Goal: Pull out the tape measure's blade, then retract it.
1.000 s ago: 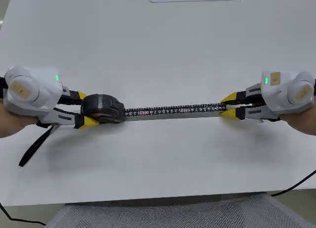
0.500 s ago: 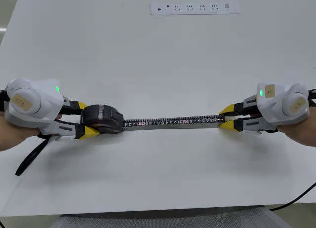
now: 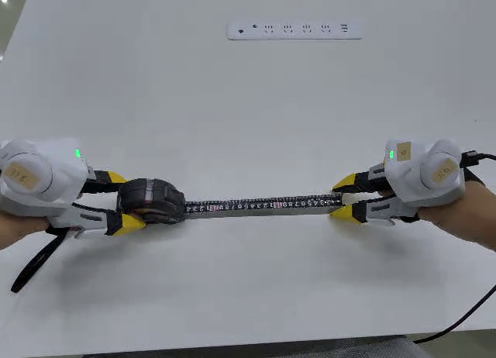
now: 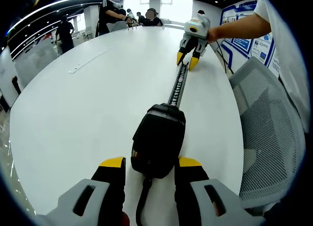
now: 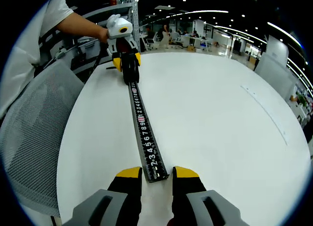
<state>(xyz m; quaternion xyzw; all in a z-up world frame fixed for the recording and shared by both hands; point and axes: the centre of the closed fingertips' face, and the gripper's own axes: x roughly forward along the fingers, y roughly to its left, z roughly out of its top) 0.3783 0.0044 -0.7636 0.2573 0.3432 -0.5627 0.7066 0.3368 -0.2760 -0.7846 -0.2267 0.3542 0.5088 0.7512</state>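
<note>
A black tape measure case (image 3: 151,201) lies on the white table (image 3: 248,110), and my left gripper (image 3: 125,201) is shut on its rear end. From the left gripper view the case (image 4: 157,140) sits between the yellow fingertips (image 4: 113,163). Its dark numbered blade (image 3: 260,205) stretches flat across the table to the right. The blade's end (image 5: 155,173) lies between the fingertips of my right gripper (image 5: 156,176), with thin slivers of table showing on either side. The right gripper (image 3: 341,198) is narrowly open around that end.
A white power strip (image 3: 294,29) lies at the far side of the table. A black strap (image 3: 32,259) trails off the case at the left, and a black cable (image 3: 457,319) crosses the near right corner. A mesh chair (image 4: 266,138) stands at the near edge.
The right gripper's fingertips stand a little wider apart than before. The blade is about the same length. The camera has tilted, so everything sits lower in the picture.
</note>
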